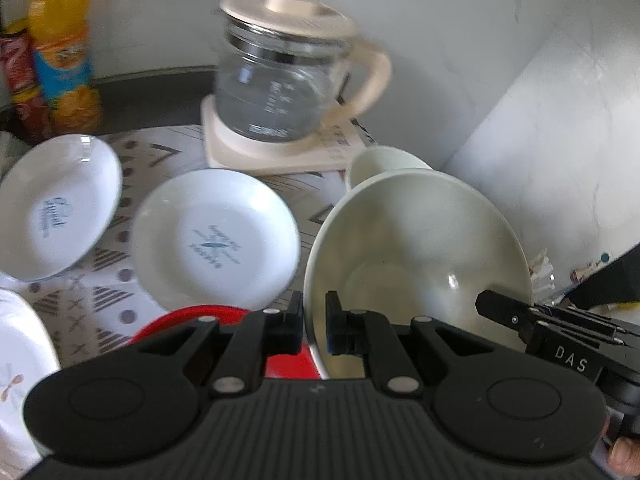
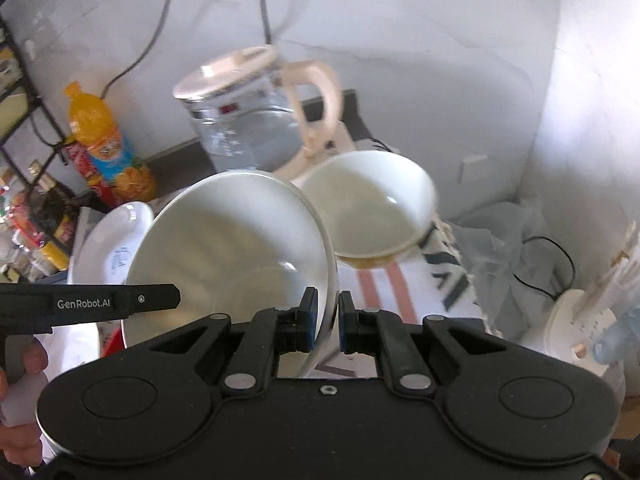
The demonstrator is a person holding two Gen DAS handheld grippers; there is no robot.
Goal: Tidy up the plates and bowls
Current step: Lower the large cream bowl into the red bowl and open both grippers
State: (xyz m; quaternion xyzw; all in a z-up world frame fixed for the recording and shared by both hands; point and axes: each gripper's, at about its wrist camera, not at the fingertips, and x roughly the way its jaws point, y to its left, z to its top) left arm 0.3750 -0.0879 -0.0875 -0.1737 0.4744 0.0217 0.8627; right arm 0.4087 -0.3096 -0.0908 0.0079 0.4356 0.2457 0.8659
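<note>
At the bottom centre of both wrist views, the left gripper (image 1: 314,322) and right gripper (image 2: 328,320) each pinch opposite rims of the tilted pale-green ceramic bowl (image 1: 416,264). Behind it sits a second cream bowl (image 2: 372,208). At centre left lie two white printed plates (image 1: 216,236), with a glass kettle (image 1: 280,76) in the upper middle.
</note>
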